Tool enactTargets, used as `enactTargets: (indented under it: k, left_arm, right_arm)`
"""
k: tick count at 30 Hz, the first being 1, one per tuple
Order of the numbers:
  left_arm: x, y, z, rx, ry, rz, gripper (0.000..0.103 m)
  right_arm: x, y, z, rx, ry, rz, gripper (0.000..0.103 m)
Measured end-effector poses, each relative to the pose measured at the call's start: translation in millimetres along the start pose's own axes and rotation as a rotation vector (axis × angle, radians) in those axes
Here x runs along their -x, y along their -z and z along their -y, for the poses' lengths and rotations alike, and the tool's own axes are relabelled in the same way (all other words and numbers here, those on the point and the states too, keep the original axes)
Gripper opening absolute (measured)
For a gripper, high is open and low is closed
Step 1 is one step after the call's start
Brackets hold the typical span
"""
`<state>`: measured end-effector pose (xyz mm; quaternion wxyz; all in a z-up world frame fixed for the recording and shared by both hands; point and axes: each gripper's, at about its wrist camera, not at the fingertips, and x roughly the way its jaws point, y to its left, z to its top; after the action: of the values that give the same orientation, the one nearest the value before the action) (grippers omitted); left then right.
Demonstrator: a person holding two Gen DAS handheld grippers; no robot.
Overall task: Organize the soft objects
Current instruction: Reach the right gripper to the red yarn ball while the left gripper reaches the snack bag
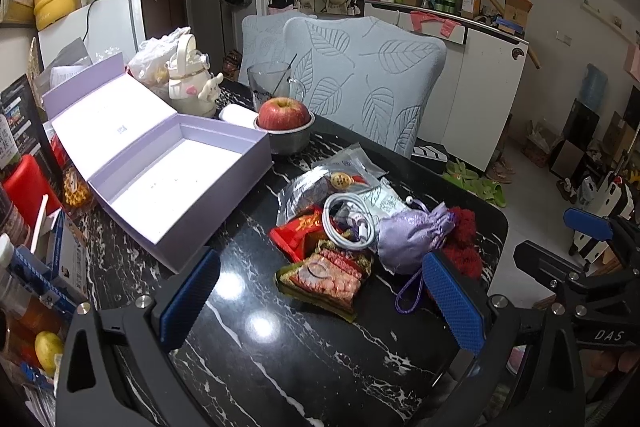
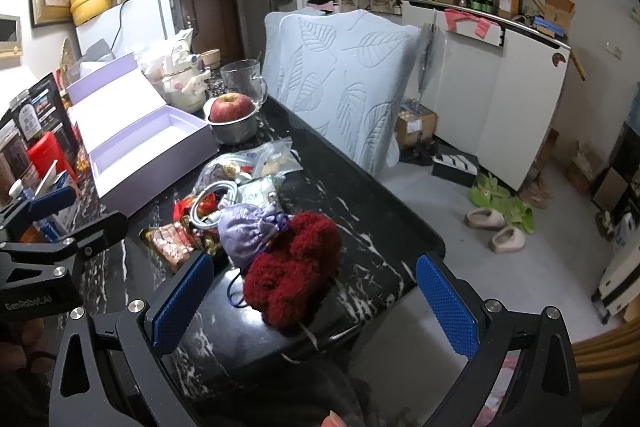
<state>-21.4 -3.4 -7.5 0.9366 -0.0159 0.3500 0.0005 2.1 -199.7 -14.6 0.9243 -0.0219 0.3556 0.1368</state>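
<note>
A pile of small items lies on the black marble table (image 1: 280, 359): a lilac drawstring pouch (image 1: 412, 235), a dark red fuzzy knit piece (image 1: 464, 239), a coiled white cable (image 1: 348, 223), red packets (image 1: 300, 231) and a patterned sachet (image 1: 328, 279). An open, empty lilac box (image 1: 176, 183) sits left of the pile. My left gripper (image 1: 320, 291) is open, just short of the pile. In the right wrist view my right gripper (image 2: 316, 303) is open around the red knit piece (image 2: 292, 267), beside the pouch (image 2: 248, 231) and box (image 2: 148, 159).
An apple in a metal bowl (image 1: 285, 125), a glass mug (image 1: 272, 83) and a white kettle (image 1: 188, 79) stand behind the box. Bottles and cartons (image 1: 36, 227) crowd the left edge. A leaf-patterned chair (image 1: 360, 83) stands against the table's far side. The table edge (image 2: 400, 267) is near the right gripper.
</note>
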Motion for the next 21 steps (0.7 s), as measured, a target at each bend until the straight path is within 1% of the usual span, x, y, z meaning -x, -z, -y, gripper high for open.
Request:
enactTargets:
  k: [5,9,13,21]
  left_arm:
    - [-6,9,-1,0.007,0.005,-0.026,0.103]
    - [-12,17,-4,0.022,0.028,-0.048,0.103]
    - [-24,26,-5,0.027,0.048,-0.083,0.103]
    - [-48,37,-10,0.024,0.075,-0.123,0.103]
  right_arm:
    - [-7,10,-1,0.008,-0.027,-0.013,0.103]
    - [-13,16,-1,0.006,-0.047,-0.022,0.103]
    - [-24,22,-2,0.006,-0.064,-0.040,0.103]
    - [-55,28,-8,0.015,-0.084,-0.090,0.103]
